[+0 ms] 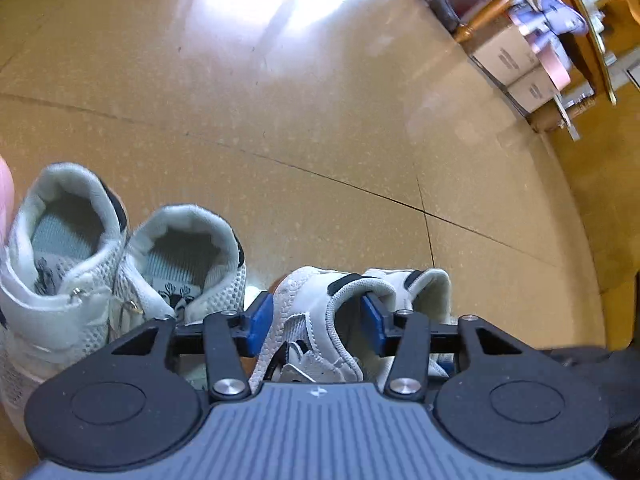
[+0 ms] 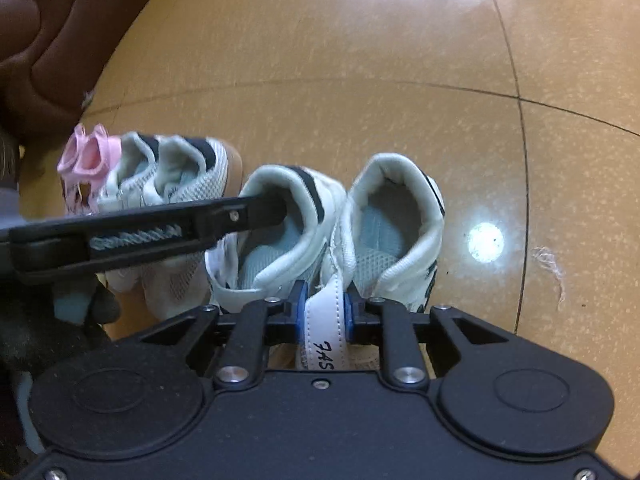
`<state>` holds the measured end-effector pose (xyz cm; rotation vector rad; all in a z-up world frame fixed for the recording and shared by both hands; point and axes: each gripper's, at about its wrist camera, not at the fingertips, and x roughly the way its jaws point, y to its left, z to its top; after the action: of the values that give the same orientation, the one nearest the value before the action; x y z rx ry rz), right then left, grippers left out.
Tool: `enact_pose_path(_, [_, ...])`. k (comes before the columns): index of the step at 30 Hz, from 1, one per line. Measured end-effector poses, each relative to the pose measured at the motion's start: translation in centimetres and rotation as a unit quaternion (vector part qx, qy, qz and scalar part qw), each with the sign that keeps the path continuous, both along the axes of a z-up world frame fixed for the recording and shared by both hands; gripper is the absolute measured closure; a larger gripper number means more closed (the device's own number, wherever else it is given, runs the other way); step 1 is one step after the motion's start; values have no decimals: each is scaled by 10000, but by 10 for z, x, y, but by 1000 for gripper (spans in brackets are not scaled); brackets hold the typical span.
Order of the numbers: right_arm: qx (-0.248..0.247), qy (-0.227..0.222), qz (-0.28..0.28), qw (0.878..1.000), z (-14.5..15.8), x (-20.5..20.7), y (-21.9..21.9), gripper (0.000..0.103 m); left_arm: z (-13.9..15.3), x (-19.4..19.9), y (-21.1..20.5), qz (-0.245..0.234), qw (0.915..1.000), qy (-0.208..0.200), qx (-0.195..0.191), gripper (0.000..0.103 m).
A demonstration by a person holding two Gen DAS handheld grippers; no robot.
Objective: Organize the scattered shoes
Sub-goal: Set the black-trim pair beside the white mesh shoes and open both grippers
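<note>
We see the left claw (image 1: 316, 316) spread astride the heel collar of a white strap sneaker (image 1: 320, 312) on the tan tiled floor (image 1: 320, 120), pads not pressing. Right claw (image 2: 325, 312) pinches the neighbouring sneaker's white marked strap (image 2: 324, 320). Both sneakers stand mid-floor, w/ no floor edge near.

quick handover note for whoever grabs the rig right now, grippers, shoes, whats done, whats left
Left gripper: jaws open, straddling the heel collar of a white shoe, pads not pressing.
Right gripper: jaws closed on the white strap of the neighbouring shoe.
Shoes: pink pair, mesh pair and this white pair stand in a row on the floor.
Done: three pairs lined up.
Left: probably release the strap and withdraw both grippers.
</note>
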<state>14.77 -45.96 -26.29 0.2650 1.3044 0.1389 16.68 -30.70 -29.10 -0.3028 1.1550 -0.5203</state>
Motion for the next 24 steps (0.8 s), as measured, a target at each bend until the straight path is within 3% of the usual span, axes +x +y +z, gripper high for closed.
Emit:
enact_pose_path(5, [201,-458,-668,9965,24,-5,-20,63,23,-3,25,162,9996,-216,-74,54])
enact_pose_path(9, [-267,-568,-731,9953,20,1,-30,63,39,-17,41,52,9993,-359,65,54])
enact_pose_path(14, [-546,-513,-661,9950,1,14,-40,63,37,-33,60,-187,9988,-323,328,54])
enact_pose_path(18, [-655,82,-136,9977,-22,22,-25,70,38,-46,96,-180,9985,-281,423,54])
enact_pose_path(24, [-964,177,78,9952,-21,14,-11,72,42,-51,104,-245,9986,-269,385,54])
